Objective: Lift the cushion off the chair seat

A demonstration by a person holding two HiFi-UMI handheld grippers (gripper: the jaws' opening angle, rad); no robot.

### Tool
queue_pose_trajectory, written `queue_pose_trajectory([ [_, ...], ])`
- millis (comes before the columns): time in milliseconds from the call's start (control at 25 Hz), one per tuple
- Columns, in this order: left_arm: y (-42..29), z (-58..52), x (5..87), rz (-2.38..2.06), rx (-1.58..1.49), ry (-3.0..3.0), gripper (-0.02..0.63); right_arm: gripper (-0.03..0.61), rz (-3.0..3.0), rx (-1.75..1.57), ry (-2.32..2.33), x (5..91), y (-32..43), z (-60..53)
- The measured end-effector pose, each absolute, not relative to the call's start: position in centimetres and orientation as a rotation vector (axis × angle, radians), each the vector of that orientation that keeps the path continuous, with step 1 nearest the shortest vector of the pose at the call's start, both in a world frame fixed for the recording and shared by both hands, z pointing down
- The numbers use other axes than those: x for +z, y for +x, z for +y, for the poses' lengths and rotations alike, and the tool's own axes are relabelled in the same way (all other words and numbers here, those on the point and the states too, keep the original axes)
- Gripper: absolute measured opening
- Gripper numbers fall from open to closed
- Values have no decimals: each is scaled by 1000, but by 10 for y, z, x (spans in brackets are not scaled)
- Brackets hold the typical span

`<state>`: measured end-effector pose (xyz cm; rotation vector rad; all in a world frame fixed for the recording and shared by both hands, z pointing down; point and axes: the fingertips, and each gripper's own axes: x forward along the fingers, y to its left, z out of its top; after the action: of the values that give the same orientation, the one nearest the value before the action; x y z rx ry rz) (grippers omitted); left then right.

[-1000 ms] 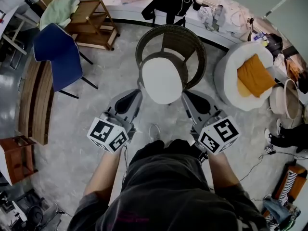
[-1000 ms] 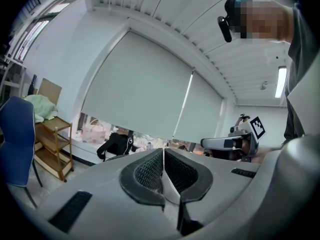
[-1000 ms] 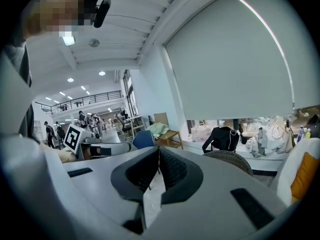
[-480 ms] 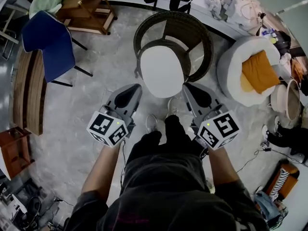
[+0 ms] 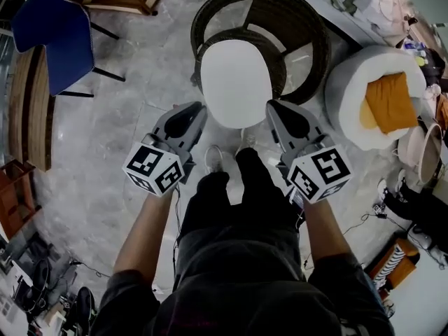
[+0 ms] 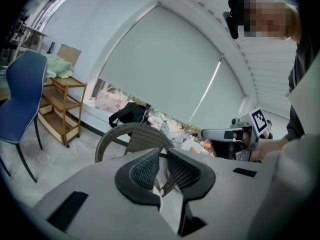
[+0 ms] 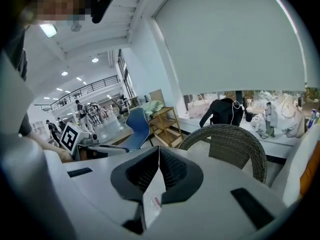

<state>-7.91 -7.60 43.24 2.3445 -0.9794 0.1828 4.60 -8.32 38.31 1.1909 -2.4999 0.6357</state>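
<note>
A white oval cushion [image 5: 236, 82] lies on the seat of a round dark wicker chair [image 5: 311, 44]. My left gripper [image 5: 198, 108] hovers just off the cushion's near left edge, apart from it. Its jaws are opening by a narrow slit with nothing between them; in the left gripper view [image 6: 161, 156] the chair back [image 6: 131, 134] shows beyond. My right gripper [image 5: 271, 105] sits off the near right edge, jaws shut and empty. The right gripper view [image 7: 158, 151] shows the chair back [image 7: 235, 134] ahead. The cushion is hidden in both gripper views.
A blue chair [image 5: 52, 37] and a wooden bench [image 5: 28, 110] stand to the left. A white round pouf [image 5: 350, 93] with an orange pillow [image 5: 388, 100] sits right of the wicker chair. My shoes [image 5: 213, 158] are on the grey floor just before it.
Both grippers have dropped lower and closed in on the cushion's near edge. The chair now lies higher in the head view, and the left jaws have parted slightly.
</note>
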Motion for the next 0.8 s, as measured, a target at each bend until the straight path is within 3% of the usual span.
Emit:
queue_pose_trajectory([
  [120, -77, -82, 472, -994, 210, 2290, 81, 14, -2500, 657, 1154, 410, 47, -94],
  [800, -85, -81, 685, -1077, 255, 1976, 169, 15, -2463, 763, 1001, 542, 62, -117],
])
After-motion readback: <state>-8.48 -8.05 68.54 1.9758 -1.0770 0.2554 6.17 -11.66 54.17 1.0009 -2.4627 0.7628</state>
